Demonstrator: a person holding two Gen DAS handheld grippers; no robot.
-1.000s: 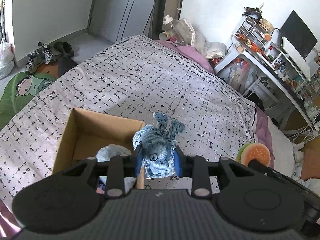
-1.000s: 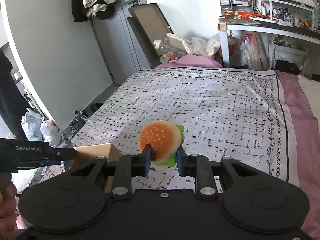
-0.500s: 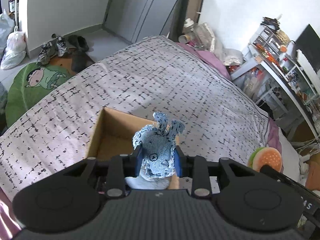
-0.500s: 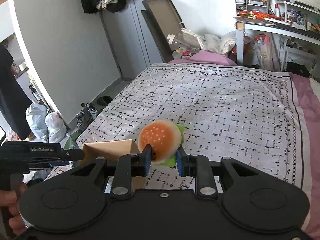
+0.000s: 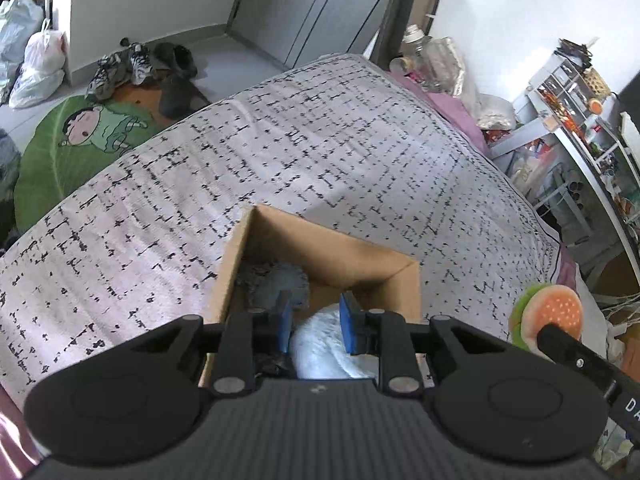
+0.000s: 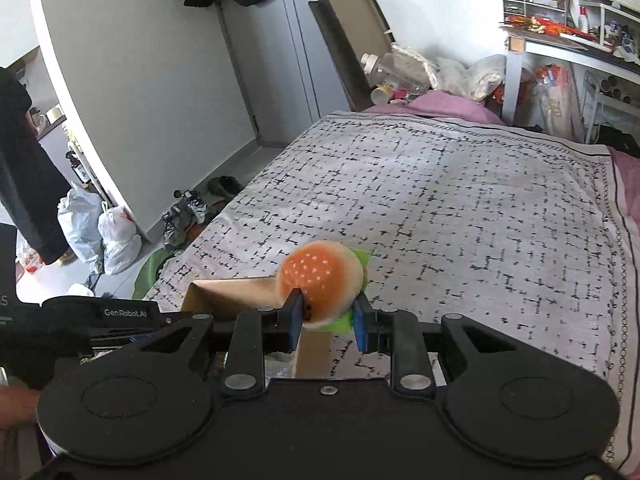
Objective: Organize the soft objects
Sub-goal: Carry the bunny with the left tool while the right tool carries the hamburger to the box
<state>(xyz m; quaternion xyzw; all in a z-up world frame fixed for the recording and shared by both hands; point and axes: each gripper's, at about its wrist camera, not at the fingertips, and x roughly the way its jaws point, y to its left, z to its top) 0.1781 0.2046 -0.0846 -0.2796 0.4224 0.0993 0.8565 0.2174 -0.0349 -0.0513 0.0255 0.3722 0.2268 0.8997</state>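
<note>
The left gripper point(image 5: 316, 322) hangs over the open brown cardboard box point(image 5: 332, 248) with fingers apart and empty, a grey-blue plush point(image 5: 272, 284) below them, while the right gripper point(image 6: 327, 322) clamps the round orange plush burger point(image 6: 322, 280) just beside the box, presumably next in.

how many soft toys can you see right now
3. A burger plush is gripped in the right gripper. A blue-grey denim toy and a white plush lie inside the cardboard box, under the open left gripper. More may be hidden deeper inside.
</note>
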